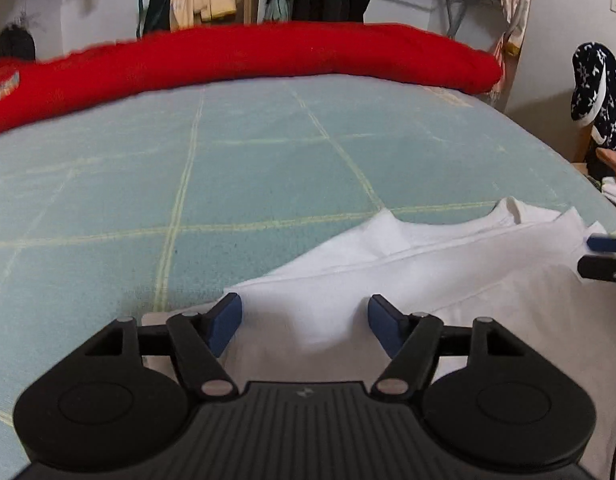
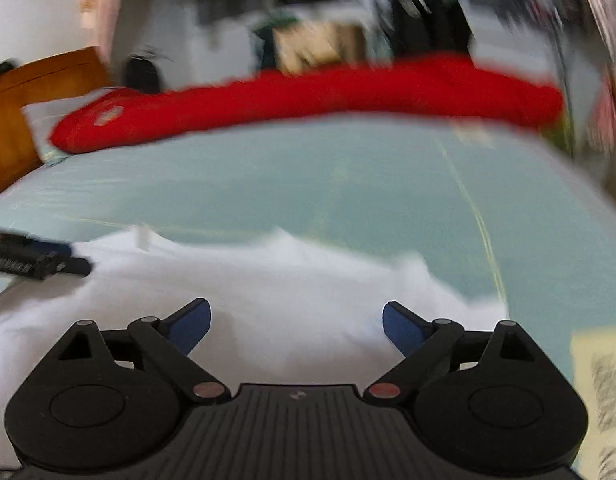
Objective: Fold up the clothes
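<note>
While both the left tongs (image 1: 305,322) and right tongs (image 2: 297,326) gape apart, gripping nothing, the white shirt (image 1: 408,280) lies lower right on the bed (image 1: 148,168) (red quilt (image 1: 244,56) behind).

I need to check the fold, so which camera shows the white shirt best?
The left wrist view: the shirt is sharp there, with collar and creases clear. The right wrist view shows it too, but smeared by motion blur.

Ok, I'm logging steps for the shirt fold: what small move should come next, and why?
Probably lower the left gripper and close it on the white shirt. Both grippers, the right gripper too, are open and hold nothing, and the shirt lies loosely spread on the bed.
</note>
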Demonstrator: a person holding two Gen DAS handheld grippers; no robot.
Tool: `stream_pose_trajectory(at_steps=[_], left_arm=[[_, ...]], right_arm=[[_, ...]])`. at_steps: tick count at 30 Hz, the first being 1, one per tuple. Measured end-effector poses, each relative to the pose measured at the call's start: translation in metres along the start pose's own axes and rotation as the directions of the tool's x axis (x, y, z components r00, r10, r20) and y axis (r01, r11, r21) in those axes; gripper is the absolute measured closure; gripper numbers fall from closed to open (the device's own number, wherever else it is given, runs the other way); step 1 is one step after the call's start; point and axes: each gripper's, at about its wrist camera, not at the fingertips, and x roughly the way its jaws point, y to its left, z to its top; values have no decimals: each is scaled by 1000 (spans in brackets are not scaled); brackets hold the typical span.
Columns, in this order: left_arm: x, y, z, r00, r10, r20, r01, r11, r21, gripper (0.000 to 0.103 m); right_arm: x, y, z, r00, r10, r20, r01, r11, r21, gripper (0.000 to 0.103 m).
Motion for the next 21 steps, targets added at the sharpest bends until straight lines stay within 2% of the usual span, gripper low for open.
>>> stream_pose_trajectory(at_steps=[3,7,11,13,15,18,21], left_arm=[[-30,-7,5,1000,0,31,0,1000,13,33],[-70,-32,-10,998,-45,42,41,996,74,27],[-84,-58,-35,998,-63,24,60,990,127,27],[-80,-58,-44,996,-84,-5,85,993,86,27],[-77,-49,-55,997,-75,-19,76,996,44,27],[-79,-38,-63,999,-38,-11,38,999,-6,27],[-95,-35,-56,1000,-22,16,23,998,-61,27]], right_arm=[[-9,-11,0,1000,-21,11,21,999,30,8],[-30,10,-6,999,29,16,-29,999,-25,5],[-51,31,-13,997,77,17,-76,994,-81,0],[-48,40,-23,998,66,-11,-67,992,-108,0],[-48,39,-33,998,57,-39,-60,994,-96,0],[-59,27,-45,999,7,-37,-9,998,-61,0],[-76,7,-49,999,-30,-29,30,1000,1,0]])
